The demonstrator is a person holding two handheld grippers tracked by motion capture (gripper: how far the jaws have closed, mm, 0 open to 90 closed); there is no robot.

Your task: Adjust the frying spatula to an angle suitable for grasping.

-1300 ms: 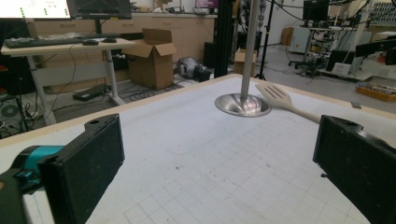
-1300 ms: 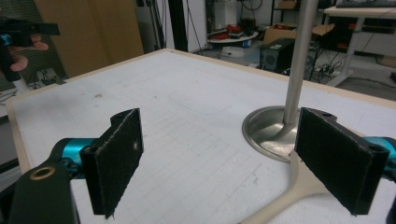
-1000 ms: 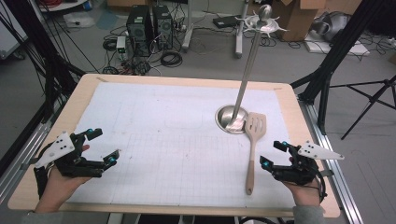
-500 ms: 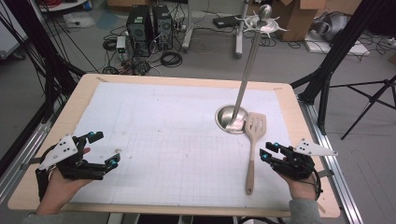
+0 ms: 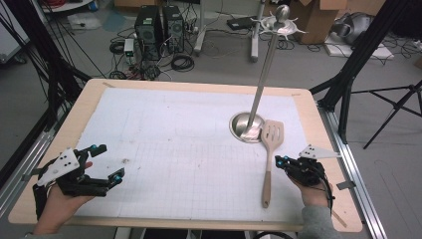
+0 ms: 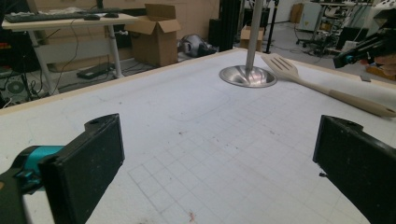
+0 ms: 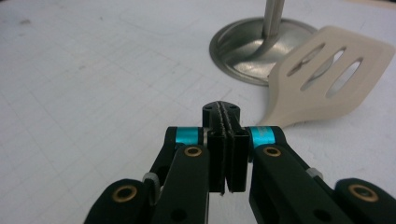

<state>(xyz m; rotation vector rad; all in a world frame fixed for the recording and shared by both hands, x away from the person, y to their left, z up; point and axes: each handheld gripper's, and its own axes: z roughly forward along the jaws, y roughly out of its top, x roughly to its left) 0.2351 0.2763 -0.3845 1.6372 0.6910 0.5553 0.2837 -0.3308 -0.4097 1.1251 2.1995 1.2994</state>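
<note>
While the spatula [image 5: 271, 154] lies untouched on the counter [image 5: 164, 149], head against the stand [image 5: 249, 127], the right hand-held gripper [image 5: 281, 162] has just clenched empty beside its handle; the left hand-held gripper [image 5: 107, 164] waits released.

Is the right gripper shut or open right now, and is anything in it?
Shut and empty: the right gripper has just closed, pads pressed together with nothing between. The spatula lies apart on the table.
</note>
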